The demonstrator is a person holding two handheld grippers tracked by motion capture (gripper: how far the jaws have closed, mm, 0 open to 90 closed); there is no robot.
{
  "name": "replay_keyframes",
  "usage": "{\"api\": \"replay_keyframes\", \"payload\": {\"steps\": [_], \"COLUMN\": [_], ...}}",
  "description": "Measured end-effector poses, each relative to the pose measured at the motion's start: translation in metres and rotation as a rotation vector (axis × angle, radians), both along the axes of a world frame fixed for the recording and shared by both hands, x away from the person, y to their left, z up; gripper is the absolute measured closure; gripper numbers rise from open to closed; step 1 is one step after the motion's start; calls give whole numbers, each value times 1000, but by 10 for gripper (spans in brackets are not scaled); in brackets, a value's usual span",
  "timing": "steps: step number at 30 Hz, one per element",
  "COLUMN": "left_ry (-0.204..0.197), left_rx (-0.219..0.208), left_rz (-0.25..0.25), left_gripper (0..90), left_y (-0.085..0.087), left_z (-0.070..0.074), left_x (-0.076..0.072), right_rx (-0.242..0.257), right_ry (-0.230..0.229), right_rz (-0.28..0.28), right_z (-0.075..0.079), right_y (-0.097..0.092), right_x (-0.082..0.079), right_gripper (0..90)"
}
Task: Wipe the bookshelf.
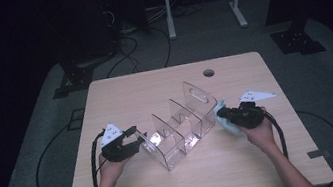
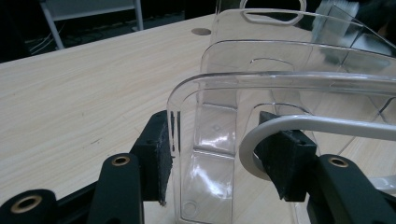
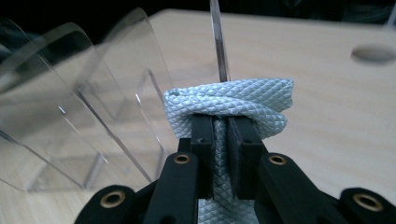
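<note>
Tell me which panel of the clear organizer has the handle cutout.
The tallest end panel of the clear organizer, at its far end, beside the right gripper holding the cloth. The shorter dividers have no slot.

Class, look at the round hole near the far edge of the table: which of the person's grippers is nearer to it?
Right. The right gripper, holding a cloth, sits just beyond the organiser's tall end, below the hole. The left gripper is at the organiser's low end, farther away.

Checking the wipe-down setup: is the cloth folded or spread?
Folded: the cloth sits bunched in layers, pinched between the right tool jaws.
</note>
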State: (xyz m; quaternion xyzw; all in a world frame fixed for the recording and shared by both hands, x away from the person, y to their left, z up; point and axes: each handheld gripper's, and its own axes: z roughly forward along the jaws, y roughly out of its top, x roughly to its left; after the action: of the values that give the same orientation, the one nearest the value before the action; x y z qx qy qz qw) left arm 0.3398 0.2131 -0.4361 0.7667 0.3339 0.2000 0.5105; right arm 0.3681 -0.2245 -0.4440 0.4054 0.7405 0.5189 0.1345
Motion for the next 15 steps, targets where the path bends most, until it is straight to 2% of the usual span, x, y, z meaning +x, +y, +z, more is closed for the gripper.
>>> {"api": "replay_keyframes", "payload": {"steps": [1, 3, 6, 9, 10, 12, 14, 15], "left_ry": [0, 0, -1, -2, -2, -3, -3, -3], "left_rx": [-1, 1, 1, -2, -2, -3, -4, -4], "left_rz": [0, 0, -1, 0, -1, -3, -4, -4], "left_gripper": [467, 467, 467, 466, 466, 466, 466, 465], "left_y": [0, 0, -1, -1, 0, 0, 0, 1], "left_z": [0, 0, 0, 0, 0, 0, -1, 0], "left_x": [0, 0, -1, -3, -4, -4, -4, -4], "right_rx": [-7, -1, 5, 4, 3, -49, -71, -88], "right_ry": [24, 36, -2, 5, 17, 62, 113, 124], "right_rz": [-4, -13, -14, -17, -19, -33, -33, -30], "right_z": [-8, -11, 1, -2, -7, -25, -43, -49], "right_y": [1, 0, 0, 1, 1, 4, 7, 8], "right_x": [1, 2, -1, 0, 2, 8, 12, 14], "right_gripper": [816, 816, 816, 816, 816, 816, 816, 816]}}
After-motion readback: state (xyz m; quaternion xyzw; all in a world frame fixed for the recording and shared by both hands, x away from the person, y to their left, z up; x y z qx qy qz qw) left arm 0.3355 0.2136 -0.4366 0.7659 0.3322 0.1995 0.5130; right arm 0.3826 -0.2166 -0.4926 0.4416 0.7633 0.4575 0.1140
